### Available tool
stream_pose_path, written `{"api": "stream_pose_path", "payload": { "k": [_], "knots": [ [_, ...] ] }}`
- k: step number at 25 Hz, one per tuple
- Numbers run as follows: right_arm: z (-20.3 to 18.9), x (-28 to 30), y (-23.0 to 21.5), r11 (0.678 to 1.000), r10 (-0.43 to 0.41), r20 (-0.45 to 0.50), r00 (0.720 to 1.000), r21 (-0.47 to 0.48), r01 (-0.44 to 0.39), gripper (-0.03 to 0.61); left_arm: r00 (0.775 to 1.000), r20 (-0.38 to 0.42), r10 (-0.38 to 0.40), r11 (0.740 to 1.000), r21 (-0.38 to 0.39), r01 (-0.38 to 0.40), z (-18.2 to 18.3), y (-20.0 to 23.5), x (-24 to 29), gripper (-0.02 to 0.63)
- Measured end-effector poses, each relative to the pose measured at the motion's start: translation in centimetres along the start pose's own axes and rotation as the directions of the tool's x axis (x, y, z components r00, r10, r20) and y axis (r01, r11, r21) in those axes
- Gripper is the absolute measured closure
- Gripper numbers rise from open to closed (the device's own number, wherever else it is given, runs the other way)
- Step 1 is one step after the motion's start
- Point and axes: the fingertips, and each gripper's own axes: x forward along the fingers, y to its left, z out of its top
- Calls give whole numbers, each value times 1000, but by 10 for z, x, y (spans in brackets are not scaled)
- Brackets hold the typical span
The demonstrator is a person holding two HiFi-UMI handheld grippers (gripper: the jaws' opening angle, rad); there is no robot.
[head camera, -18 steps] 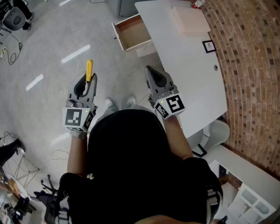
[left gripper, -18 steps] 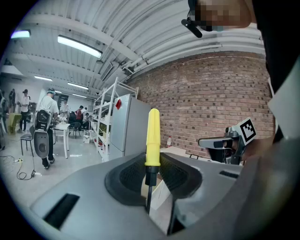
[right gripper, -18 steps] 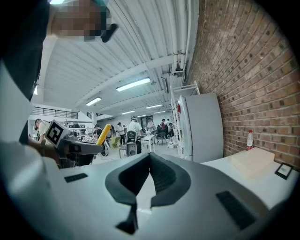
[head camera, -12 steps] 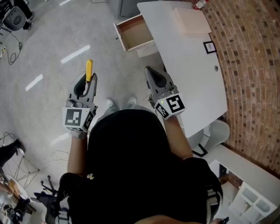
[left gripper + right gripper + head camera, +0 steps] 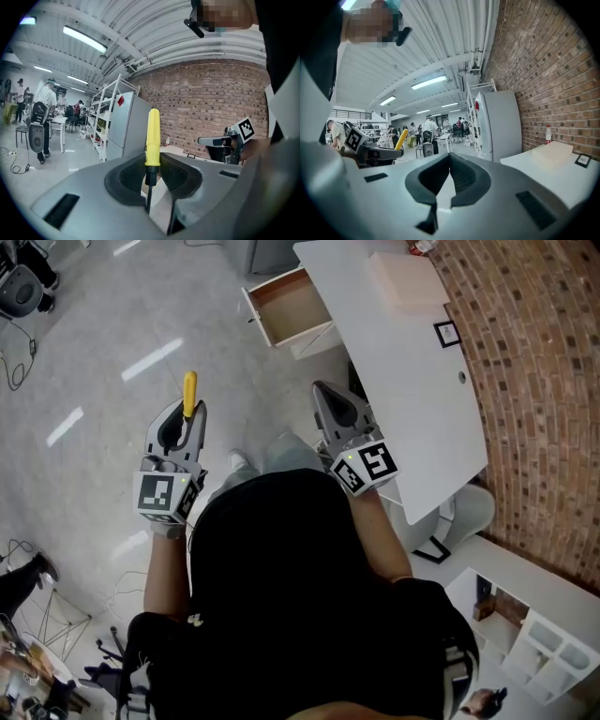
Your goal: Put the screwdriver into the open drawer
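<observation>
The left gripper (image 5: 149, 187) has its fingers closed on the screwdriver (image 5: 152, 136). The left gripper view shows the dark shaft pinched between the two pads, with the yellow handle standing out beyond the fingertips. In the head view only that handle shows, poking forward of the fingers; the shaft and the grip itself are covered by the gripper's body.

The right gripper (image 5: 449, 173) holds nothing. In the right gripper view its fingers meet at the tips, with only a thin wedge of light lower down. From the head view it reads as a closed point, just beside the edge of the white tabletop (image 5: 412, 390).

Only the head view shows the open drawer (image 5: 291, 307) plainly. It lies well ahead of both pairs of fingers, pulled out from the far end of the tabletop, with its wooden inside bare.

The right gripper view adds what lies level with the fingers. To their right are a pale box (image 5: 553, 152) on the tabletop, a bottle (image 5: 548, 133) against the brick wall (image 5: 548, 70), and people (image 5: 426, 129) far ahead. Each gripper view also catches the other gripper off to one side.
</observation>
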Motion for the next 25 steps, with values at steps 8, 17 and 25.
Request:
{"api": "stream_pose_path", "payload": {
  "k": [8,17,25],
  "knots": [
    [-9,24,-30,999,-29,-19,999,45,30,568,999,-36,-11,1000,-7,10,-8,10,30,532],
    [2,78,-104,998,-28,-23,999,62,30,568,998,-64,-13,1000,14,14,4,29,115,532],
    [17,112,-191,995,-48,-29,998,82,51,568,995,-95,-22,999,32,25,24,33,211,532]
  ]
}}
